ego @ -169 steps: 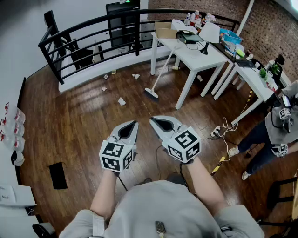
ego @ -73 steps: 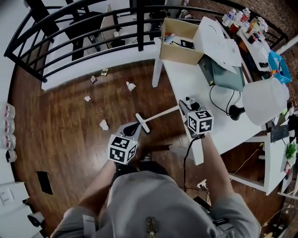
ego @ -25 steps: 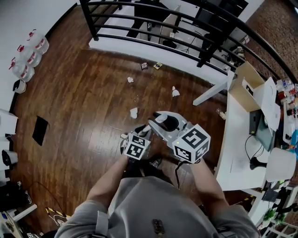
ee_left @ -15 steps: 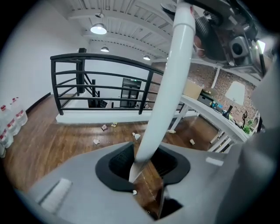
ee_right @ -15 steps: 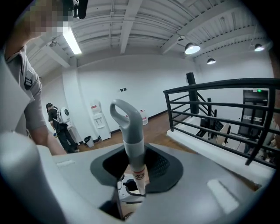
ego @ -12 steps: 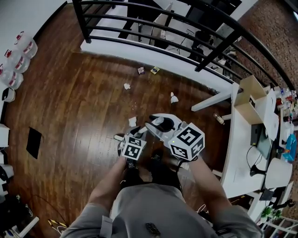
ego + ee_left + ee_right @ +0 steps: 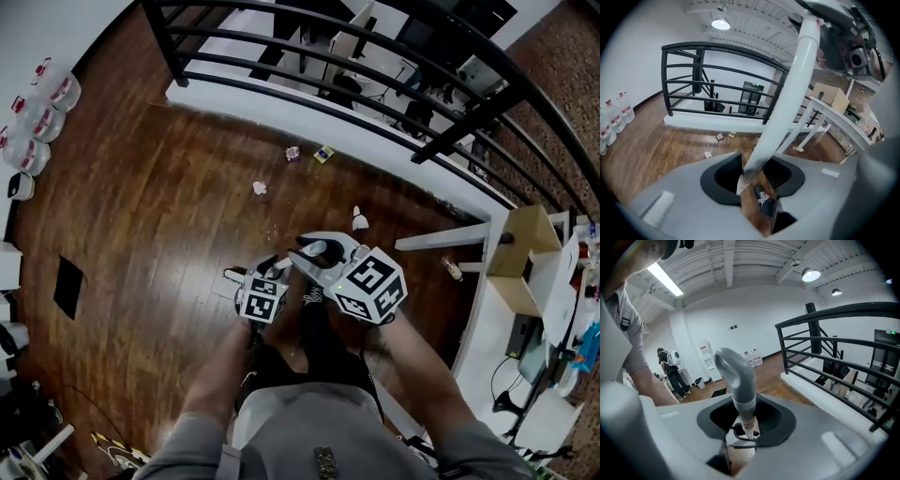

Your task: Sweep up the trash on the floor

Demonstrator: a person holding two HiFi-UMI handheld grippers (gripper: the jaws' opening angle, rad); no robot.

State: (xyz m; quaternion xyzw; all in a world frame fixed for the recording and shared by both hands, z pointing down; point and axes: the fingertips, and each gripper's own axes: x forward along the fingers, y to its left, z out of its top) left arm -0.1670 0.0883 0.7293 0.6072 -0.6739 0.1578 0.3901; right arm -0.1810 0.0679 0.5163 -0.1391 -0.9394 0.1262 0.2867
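In the head view my right gripper (image 7: 314,248) is shut on the top of a white broom handle, whose grey loop end (image 7: 735,369) sticks out past the jaws. Just left of it is my left gripper (image 7: 270,267). Its jaws are opening, with the white shaft (image 7: 787,98) slanting loosely through the gap. The broom head (image 7: 232,276) shows low on the floor to the left. Trash lies ahead on the wooden floor: a paper wad (image 7: 260,187), another wad (image 7: 359,220) and two wrappers (image 7: 292,153) by the railing base.
A black railing (image 7: 309,56) on a white kerb bounds the floor ahead. White table legs (image 7: 441,240) and a cardboard box (image 7: 525,253) stand at the right, with a small bottle (image 7: 453,269) under the table. Water jugs (image 7: 37,112) line the left wall. A person (image 7: 670,369) stands far off.
I took the broom from beside the table and carried it to the floor before the railing. Over the last second both grippers shifted together with the broom, and the trash sits nearer ahead.
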